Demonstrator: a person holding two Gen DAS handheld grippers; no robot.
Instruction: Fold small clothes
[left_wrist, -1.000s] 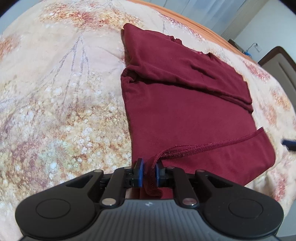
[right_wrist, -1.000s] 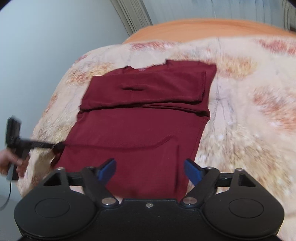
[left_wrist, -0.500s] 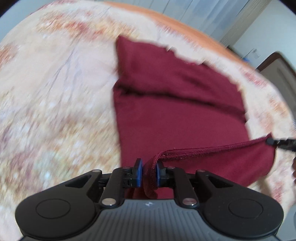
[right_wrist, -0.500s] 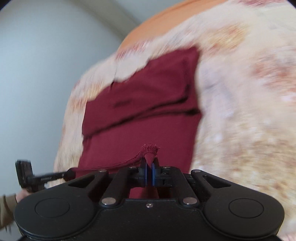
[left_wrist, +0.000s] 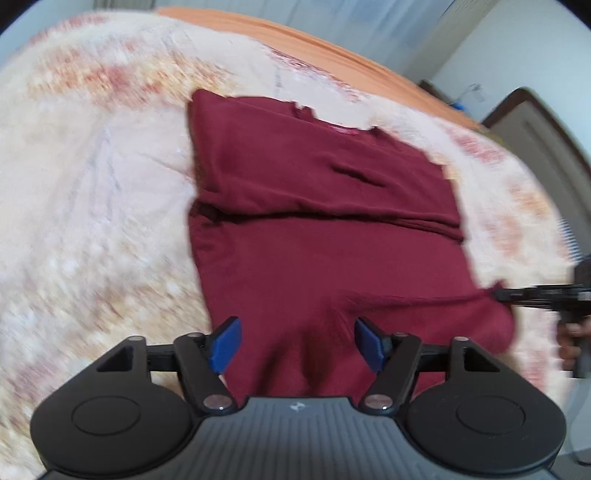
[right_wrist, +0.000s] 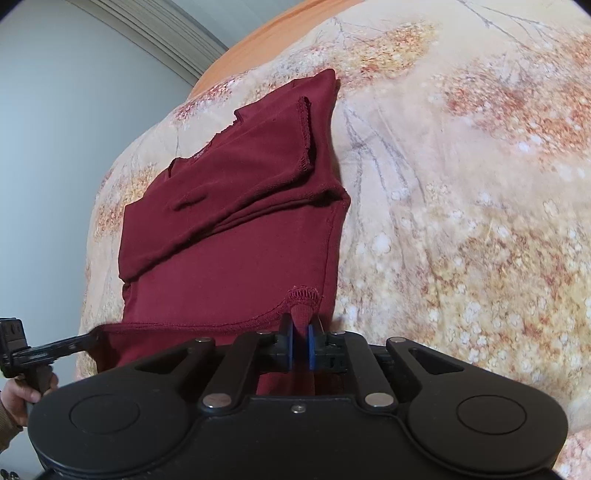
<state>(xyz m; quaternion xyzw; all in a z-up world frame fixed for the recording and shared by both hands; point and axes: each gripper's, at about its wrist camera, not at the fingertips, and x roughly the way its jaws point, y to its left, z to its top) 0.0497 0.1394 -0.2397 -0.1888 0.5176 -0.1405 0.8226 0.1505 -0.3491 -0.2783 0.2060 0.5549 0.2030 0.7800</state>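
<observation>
The left gripper (left_wrist: 297, 345), closed on the hem a moment ago, now stands wide open; the right gripper (right_wrist: 300, 345) pinches the dark red knit shirt (left_wrist: 325, 236), lying on the floral bedspread (left_wrist: 92, 184).

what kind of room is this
Most likely a bedroom: the maroon shirt lies on a floral bedspread over an orange sheet, with what looks like a headboard behind.
</observation>
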